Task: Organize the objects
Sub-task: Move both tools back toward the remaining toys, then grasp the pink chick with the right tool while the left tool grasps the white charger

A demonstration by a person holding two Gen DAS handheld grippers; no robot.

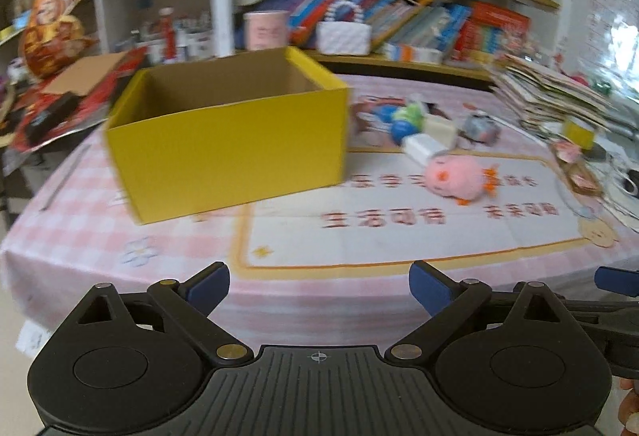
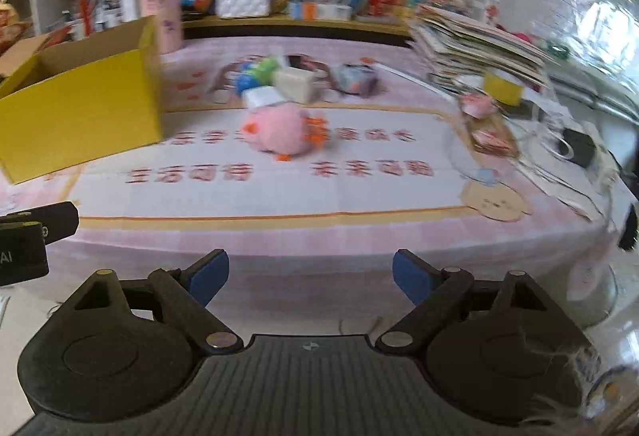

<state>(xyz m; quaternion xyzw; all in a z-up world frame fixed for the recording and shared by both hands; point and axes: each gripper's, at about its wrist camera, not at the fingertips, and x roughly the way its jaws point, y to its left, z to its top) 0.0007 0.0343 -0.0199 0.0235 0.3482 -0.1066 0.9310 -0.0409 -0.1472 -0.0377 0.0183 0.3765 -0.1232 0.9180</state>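
Plainly blurred—red Chinese characters (image 2: 279, 168) on tablecloth (image 2: 359, 232).

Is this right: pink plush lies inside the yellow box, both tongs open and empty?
Not quite. The pink plush lies on the tablecloth beside the yellow box, not inside it; the left wrist view shows this. Left tongs and right tongs are open and empty.

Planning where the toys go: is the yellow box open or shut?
Open. The yellow box stands upright with no lid, its brown inner walls showing; its floor is hidden.
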